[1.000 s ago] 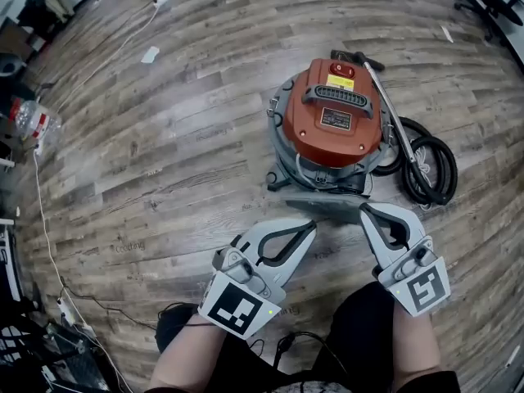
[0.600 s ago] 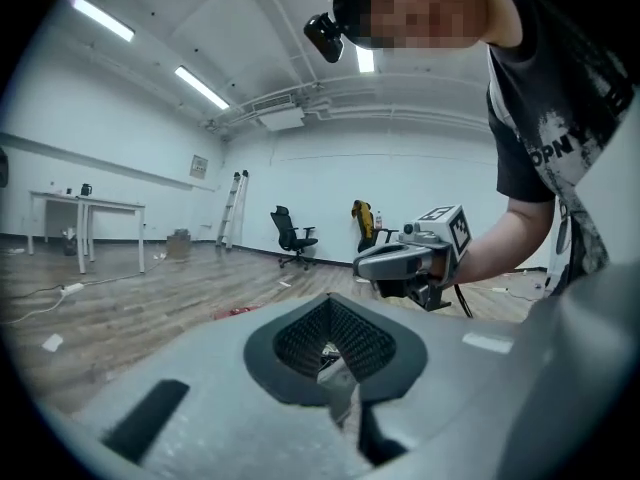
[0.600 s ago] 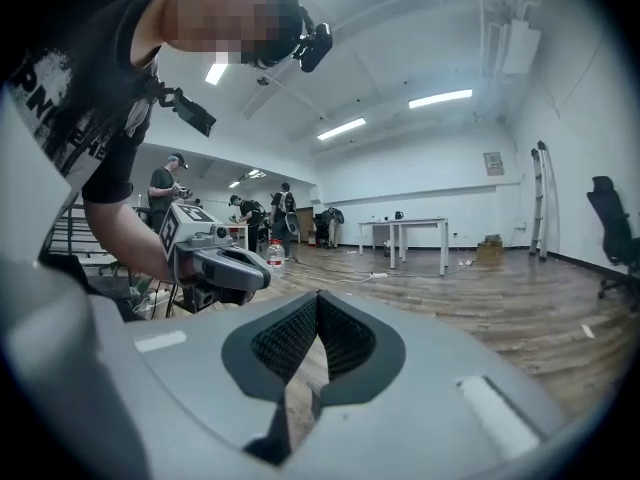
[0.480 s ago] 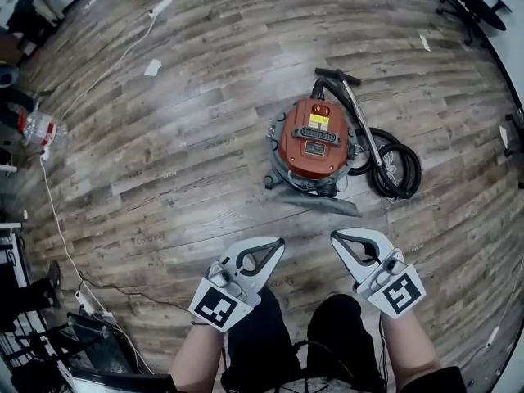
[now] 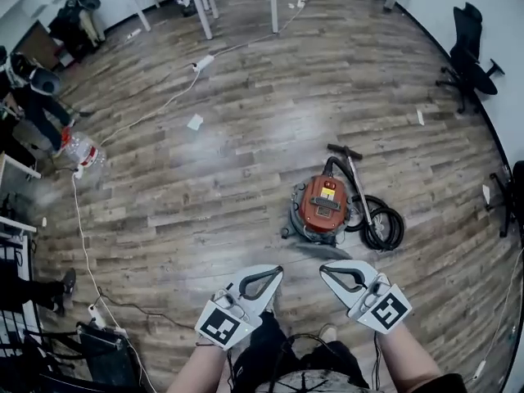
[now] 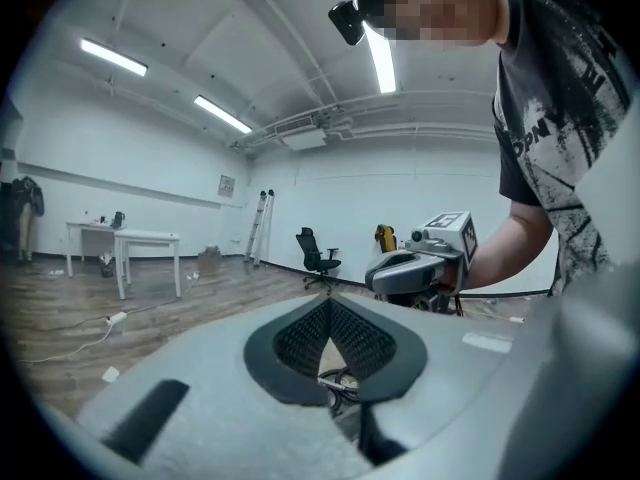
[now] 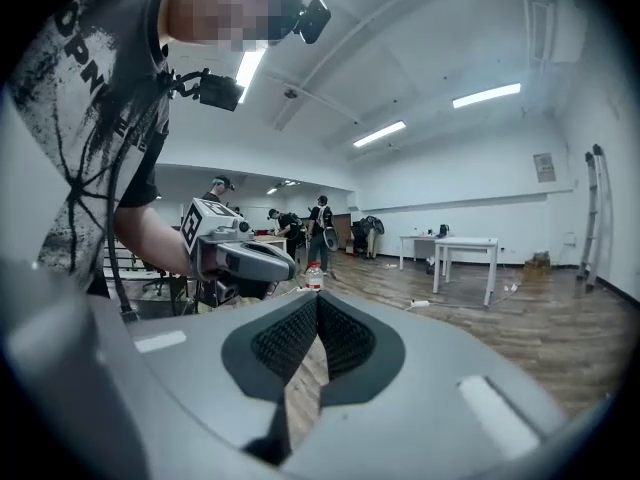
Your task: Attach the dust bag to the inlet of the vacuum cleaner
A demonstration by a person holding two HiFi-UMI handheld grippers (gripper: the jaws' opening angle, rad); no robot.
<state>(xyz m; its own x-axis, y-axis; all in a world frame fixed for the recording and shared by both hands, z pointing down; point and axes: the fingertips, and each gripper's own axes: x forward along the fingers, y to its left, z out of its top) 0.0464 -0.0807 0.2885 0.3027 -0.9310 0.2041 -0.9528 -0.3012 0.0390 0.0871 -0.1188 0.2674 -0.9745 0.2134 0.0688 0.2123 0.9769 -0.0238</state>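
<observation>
The vacuum cleaner (image 5: pixel 323 207) sits on the wood floor (image 5: pixel 205 178) off to the right, red lid on, with its black hose (image 5: pixel 383 226) coiled at its right side. A flat grey piece (image 5: pixel 323 253) lies against its near edge, and I can't tell if that's the dust bag. I'd guess a bag like that is light and floppy with a stiffer collar, so I'd pinch the collar, not the body. The left hand-held gripper (image 5: pixel 275 271) and the right hand-held gripper (image 5: pixel 325 269) hang near me, well apart from the vacuum, jaws together on nothing.
</observation>
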